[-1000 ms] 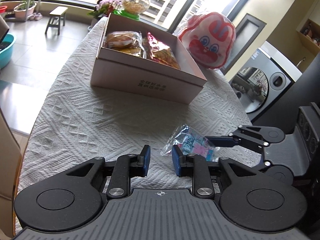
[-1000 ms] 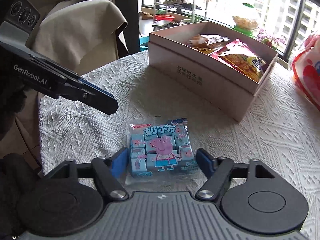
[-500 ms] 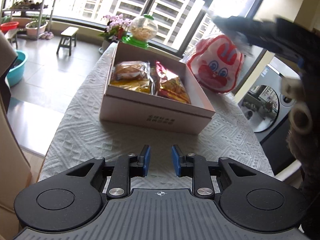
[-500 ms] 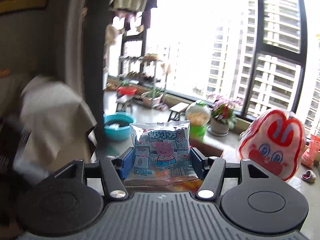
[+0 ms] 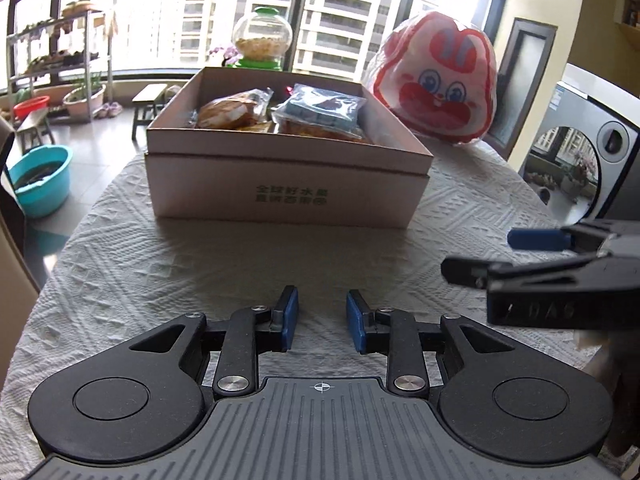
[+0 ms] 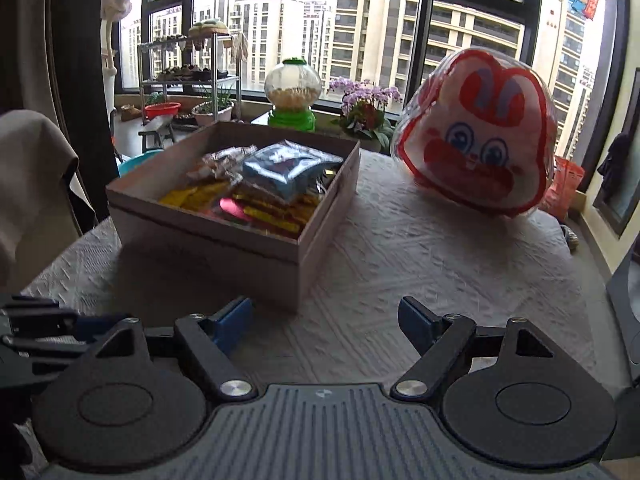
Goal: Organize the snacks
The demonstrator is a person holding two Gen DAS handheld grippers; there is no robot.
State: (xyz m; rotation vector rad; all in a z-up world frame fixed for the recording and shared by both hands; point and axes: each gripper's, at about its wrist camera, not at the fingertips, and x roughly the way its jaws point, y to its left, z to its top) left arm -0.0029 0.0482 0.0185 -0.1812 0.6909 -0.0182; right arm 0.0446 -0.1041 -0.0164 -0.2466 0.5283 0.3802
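An open pink cardboard box (image 5: 280,192) (image 6: 224,252) stands on the white-clothed table and holds several snack packets. On top of them lies the blue cartoon-pig snack packet (image 5: 320,110) (image 6: 286,172). My left gripper (image 5: 322,320) hovers over the cloth in front of the box; its jaws are opening and nothing is between them. My right gripper (image 6: 326,322) is off the box's near right corner; its jaws are opening and empty. In the left wrist view the right gripper (image 5: 496,254) shows at the right edge.
A red and white rabbit-face bag (image 5: 436,88) (image 6: 480,148) stands right of the box. A candy dispenser with a green base (image 5: 260,40) (image 6: 292,96) is behind it. A chair with beige cloth (image 6: 36,184) is at the left, a washing machine (image 5: 580,156) at the right.
The right gripper lifted the blue packet off the cloth, carried it over the box and let go; the packet now lies in the box. Both grippers' jaws stand wider and both hands have shifted.
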